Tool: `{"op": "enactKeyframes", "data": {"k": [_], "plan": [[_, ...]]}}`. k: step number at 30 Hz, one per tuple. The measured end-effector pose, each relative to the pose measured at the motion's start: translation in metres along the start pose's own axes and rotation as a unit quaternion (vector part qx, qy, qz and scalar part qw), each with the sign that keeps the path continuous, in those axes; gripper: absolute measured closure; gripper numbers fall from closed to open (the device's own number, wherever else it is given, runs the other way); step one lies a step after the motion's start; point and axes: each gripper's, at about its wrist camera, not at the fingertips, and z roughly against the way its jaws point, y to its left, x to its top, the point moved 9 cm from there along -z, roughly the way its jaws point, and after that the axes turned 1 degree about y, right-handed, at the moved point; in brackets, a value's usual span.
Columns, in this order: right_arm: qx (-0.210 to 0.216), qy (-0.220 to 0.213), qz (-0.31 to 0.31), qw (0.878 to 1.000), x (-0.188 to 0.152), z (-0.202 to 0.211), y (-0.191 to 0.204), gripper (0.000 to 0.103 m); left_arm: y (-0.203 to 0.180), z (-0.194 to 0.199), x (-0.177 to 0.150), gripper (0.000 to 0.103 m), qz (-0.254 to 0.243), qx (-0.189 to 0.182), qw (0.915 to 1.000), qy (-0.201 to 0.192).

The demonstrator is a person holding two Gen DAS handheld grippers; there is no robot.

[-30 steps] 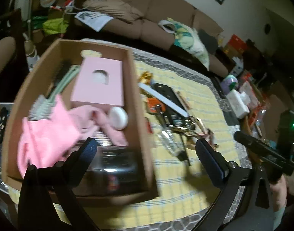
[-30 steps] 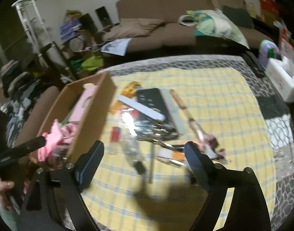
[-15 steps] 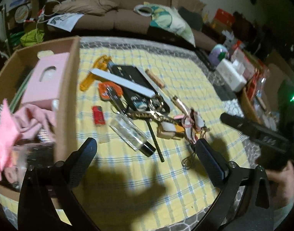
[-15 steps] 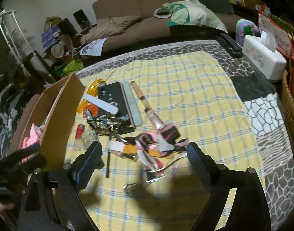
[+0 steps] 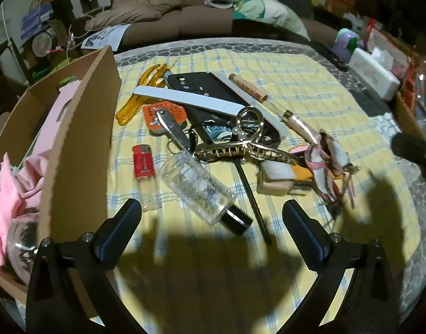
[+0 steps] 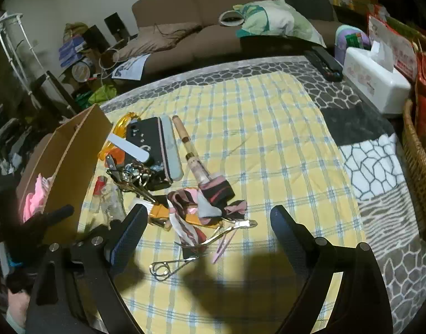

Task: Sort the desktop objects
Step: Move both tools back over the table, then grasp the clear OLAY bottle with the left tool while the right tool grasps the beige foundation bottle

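My left gripper is spread wide, nothing between its fingers, hovering just above the clear ribbed plastic bottle with a black cap. My right gripper is also spread and holding nothing, over the pink-and-maroon fabric hair ties. All places are relative to the open brown cardboard box. Only the left view shows inside it: crumpled pink cloth, a flat pink carton and a shiny glass jar. Just right of the box lie a red-capped lighter, then the bottle, a gold metal claw clip, a white flat nail file across a black phone, and an amber translucent clip. Only the right view shows thin metal scissors-like tools at the near edge of the pile, plus a white tissue box and wicker basket far right of the box. The pile sits on a yellow checked quilted cloth. Since a second ago the left gripper has swung off the box onto the pile.
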Motion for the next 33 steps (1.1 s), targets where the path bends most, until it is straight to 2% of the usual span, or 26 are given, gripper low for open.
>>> {"op": "enactKeyframes", "data": {"k": [3,5,7,10,12,14,17,20,24,27,28,30,33], "plan": [[0.000,0.005,0.003,1.000,-0.002,-0.001,0.000,0.011,0.001,-0.017,0.008,0.010,-0.002,0.033,0.9994,-0.010],[0.002,0.001,0.003,1.000,-0.001,0.001,0.001,0.011,0.004,-0.034,0.009,0.023,0.001,0.046,0.9989,0.001],[0.004,0.000,0.005,1.000,-0.001,0.003,0.002,0.011,0.010,-0.053,0.003,0.027,0.006,0.051,0.9983,0.026],[0.004,0.002,0.003,1.000,-0.001,0.002,0.002,0.011,0.017,-0.057,0.001,0.028,0.027,0.027,0.9991,0.017],[0.007,0.005,0.000,1.000,-0.001,0.001,0.001,0.011,0.015,-0.056,0.000,0.036,0.021,0.018,0.9994,0.020],[0.010,0.009,-0.002,1.000,-0.002,-0.001,0.003,0.011,0.016,-0.051,-0.001,0.061,0.021,0.017,0.9995,0.017],[0.014,0.011,0.004,1.000,-0.001,-0.002,0.012,0.011,0.020,-0.045,-0.009,0.065,0.035,-0.013,0.9989,0.027],[0.027,0.006,0.012,1.000,0.001,0.001,0.028,0.011,0.020,-0.037,-0.016,0.066,0.036,-0.024,0.9983,0.040],[0.072,0.001,0.026,0.997,0.003,0.006,0.054,0.013,0.017,-0.017,-0.038,0.066,0.028,-0.037,0.9973,0.057],[0.121,0.008,0.038,0.992,0.000,0.005,0.077,0.035,0.012,-0.003,-0.059,0.066,0.013,-0.050,0.9961,0.072],[0.144,0.014,0.042,0.989,-0.002,0.002,0.086,0.046,0.011,0.001,-0.066,0.066,0.008,-0.053,0.9957,0.076],[0.161,0.028,0.055,0.985,-0.008,-0.007,0.098,0.049,0.011,0.009,-0.080,0.066,0.006,-0.066,0.9941,0.086],[0.156,0.044,0.091,0.983,-0.018,-0.027,0.111,0.049,0.014,0.017,-0.091,0.066,0.001,-0.078,0.9928,0.091]]}}
